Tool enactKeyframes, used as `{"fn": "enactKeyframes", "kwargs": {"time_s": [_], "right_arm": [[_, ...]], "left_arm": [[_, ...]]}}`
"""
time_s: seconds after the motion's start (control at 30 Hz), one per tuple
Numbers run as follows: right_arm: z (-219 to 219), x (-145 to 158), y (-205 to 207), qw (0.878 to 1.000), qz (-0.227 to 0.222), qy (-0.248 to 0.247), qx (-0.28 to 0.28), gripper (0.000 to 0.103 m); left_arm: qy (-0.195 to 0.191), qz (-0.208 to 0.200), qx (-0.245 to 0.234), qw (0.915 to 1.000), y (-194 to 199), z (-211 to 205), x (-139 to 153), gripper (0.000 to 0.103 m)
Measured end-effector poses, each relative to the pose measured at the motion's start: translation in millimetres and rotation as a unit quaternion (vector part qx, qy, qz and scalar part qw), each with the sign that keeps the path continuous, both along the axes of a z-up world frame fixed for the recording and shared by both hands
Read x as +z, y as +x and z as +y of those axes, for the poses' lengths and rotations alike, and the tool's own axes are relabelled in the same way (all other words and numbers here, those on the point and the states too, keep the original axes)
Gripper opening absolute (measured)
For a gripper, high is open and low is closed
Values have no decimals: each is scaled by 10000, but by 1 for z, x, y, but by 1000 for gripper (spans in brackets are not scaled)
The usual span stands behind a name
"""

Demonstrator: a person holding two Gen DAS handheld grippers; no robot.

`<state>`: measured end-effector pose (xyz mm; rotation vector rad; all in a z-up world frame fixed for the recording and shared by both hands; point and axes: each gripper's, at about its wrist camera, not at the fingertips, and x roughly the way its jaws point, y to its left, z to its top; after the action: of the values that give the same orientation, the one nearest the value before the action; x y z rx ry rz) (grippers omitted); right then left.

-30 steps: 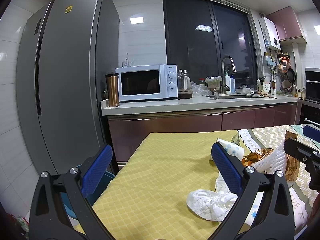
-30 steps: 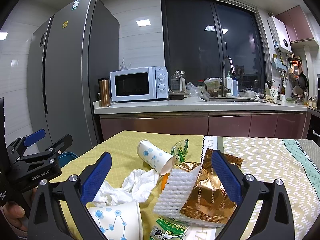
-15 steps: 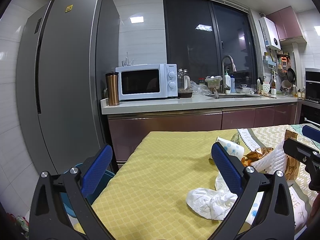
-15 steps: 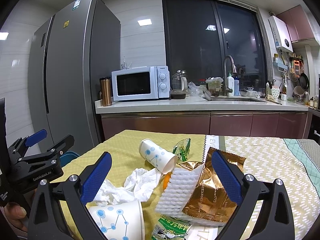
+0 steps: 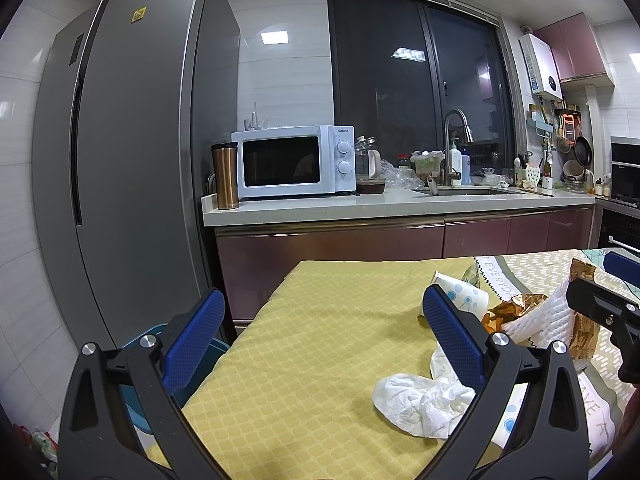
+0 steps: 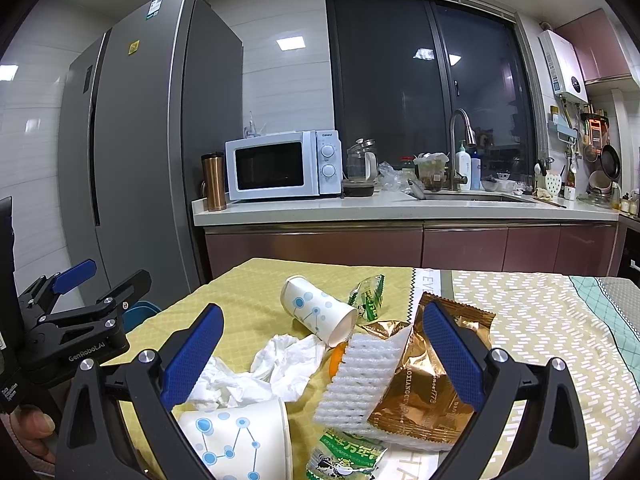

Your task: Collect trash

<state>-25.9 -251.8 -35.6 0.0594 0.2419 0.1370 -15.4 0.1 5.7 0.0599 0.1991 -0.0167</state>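
Note:
Trash lies heaped on the yellow tablecloth [image 6: 248, 292]. A tipped paper cup [image 6: 316, 310] with blue dots lies behind crumpled white tissue [image 6: 280, 364]. Beside them are a white foam net [image 6: 362, 380], a gold snack wrapper [image 6: 424, 392], a small green wrapper [image 6: 370, 294] and a second paper cup [image 6: 236, 444] at the near edge. My right gripper [image 6: 322, 356] hangs open just above and in front of this heap, holding nothing. My left gripper [image 5: 320, 338] is open over bare cloth, left of the tissue [image 5: 420, 396] and the tipped cup [image 5: 460, 292].
A blue bin [image 5: 160, 344] stands on the floor off the table's left edge, by a tall grey fridge [image 5: 120, 160]. Behind the table runs a counter [image 5: 400, 204] with a white microwave [image 5: 292, 162], a copper tumbler [image 5: 225, 176] and a sink.
The right wrist view has shifted slightly, so the trash heap sits a little more to the right. The left gripper has barely moved.

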Motion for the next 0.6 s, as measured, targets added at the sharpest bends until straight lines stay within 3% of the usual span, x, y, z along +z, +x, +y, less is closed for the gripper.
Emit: {"fn": "enactKeyframes", "kwargs": {"time_s": [0.6], "right_arm": [[2,-1,1,10000,24,16,32,96]], "left_arm": [[-3,6,-2,10000,0,0,0,98]]}}
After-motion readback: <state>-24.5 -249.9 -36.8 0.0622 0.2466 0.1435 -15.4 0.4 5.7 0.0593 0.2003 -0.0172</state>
